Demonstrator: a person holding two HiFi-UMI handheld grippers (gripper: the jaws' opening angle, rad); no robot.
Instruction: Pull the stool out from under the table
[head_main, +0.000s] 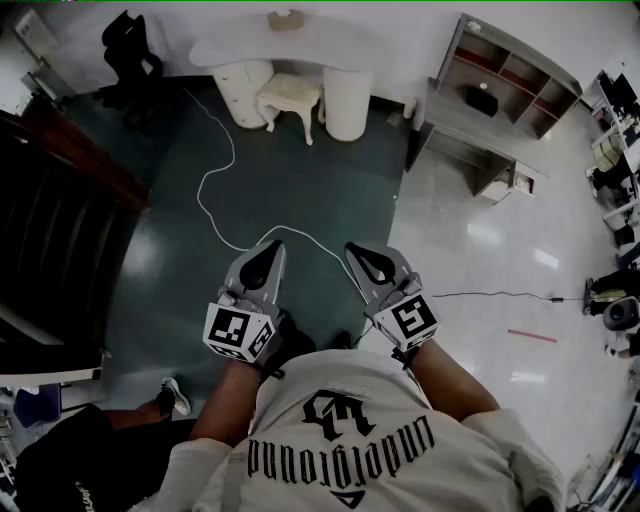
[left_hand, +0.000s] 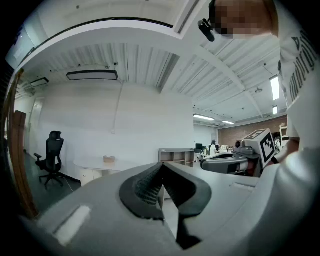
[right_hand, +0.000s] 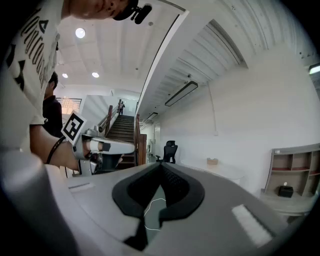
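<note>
White curved counter (head_main: 335, 45) at the far wall, cream stool (head_main: 290, 95) tucked under it between its two white pedestals, well apart from both grippers. Person stands back on the dark green floor (head_main: 300, 190) with both forearms stretched forward, side by side. Left gripper (head_main: 268, 252) is held level and points toward the counter; its fingers (left_hand: 145, 185) are clenched tip to tip with nothing between them. Right gripper (head_main: 362, 258) is also level and angles slightly inward, its fingers (right_hand: 177, 187) pressed together and empty. Each gripper carries a marker cube near the wrist, with black-and-white square codes and no readable text. White cable (head_main: 215, 165) snakes across the floor from the counter toward the grippers. Black office chair (head_main: 130, 50) sits left of the counter, grey shelf unit (head_main: 500, 90) right of it. T-shirt (head_main: 360, 440) has black gothic print that reads roughly "underground", under a black logo.
</note>
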